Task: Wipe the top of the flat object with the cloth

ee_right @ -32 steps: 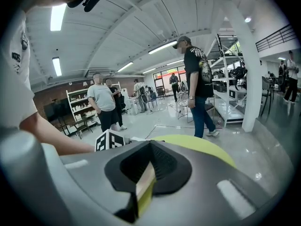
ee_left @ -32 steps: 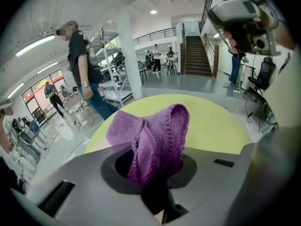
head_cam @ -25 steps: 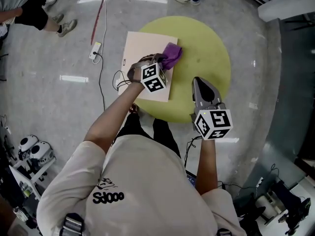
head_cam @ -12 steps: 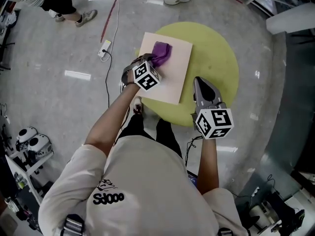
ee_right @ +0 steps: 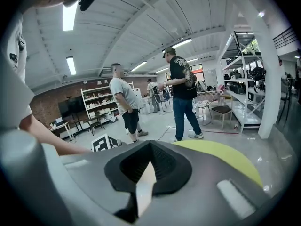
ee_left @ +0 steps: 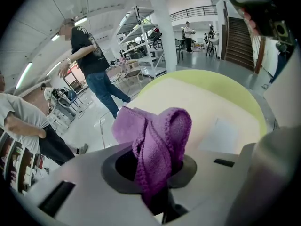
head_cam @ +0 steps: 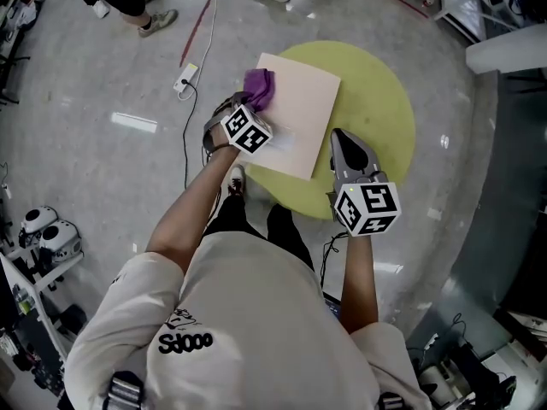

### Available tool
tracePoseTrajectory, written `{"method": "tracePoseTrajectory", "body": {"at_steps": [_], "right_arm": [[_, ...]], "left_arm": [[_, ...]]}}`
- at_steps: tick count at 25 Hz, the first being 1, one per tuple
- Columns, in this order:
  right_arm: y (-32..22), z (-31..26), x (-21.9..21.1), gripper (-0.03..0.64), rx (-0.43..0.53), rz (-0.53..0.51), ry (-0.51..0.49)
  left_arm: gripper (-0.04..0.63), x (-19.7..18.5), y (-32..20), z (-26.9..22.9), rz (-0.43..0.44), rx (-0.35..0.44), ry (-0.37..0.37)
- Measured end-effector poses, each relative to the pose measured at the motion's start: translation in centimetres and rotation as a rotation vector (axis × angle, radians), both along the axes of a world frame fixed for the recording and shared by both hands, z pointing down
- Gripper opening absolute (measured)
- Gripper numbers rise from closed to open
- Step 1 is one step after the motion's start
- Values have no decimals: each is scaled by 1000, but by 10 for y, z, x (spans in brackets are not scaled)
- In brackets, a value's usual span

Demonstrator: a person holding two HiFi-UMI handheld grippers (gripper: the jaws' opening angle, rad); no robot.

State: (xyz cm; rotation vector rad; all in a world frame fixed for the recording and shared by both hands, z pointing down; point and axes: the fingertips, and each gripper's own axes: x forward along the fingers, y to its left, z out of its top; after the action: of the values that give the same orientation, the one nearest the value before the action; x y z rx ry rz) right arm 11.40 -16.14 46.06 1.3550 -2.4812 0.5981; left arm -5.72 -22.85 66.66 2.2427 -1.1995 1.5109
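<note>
Head view showed two claws, one cloth, one board. The right claw [head_cam: 339,137], jaws together and empty, hung over the round table [head_cam: 385,109] beside the flat board [head_cam: 308,118]. Farther on, the left claw [head_cam: 254,108] held the purple cloth [head_cam: 259,86] at the board's far-left edge. Only the left gripper view showed the jaws clamped on it.
</note>
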Motion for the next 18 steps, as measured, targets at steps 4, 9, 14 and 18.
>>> {"method": "tracePoseTrajectory", "body": {"at_steps": [4, 9, 14, 18], "right_arm": [[2, 1, 7, 9, -2, 5, 4], [6, 1, 27, 9, -7, 31, 9], [9, 0, 49, 9, -7, 62, 9], [11, -2, 60, 9, -4, 84, 6]], "left_arm": [[67, 5, 1, 1, 20, -4, -13], [67, 30, 6, -1, 106, 4, -32], [66, 78, 22, 1, 201, -23, 14], [66, 115, 37, -2, 278, -40, 50]]}}
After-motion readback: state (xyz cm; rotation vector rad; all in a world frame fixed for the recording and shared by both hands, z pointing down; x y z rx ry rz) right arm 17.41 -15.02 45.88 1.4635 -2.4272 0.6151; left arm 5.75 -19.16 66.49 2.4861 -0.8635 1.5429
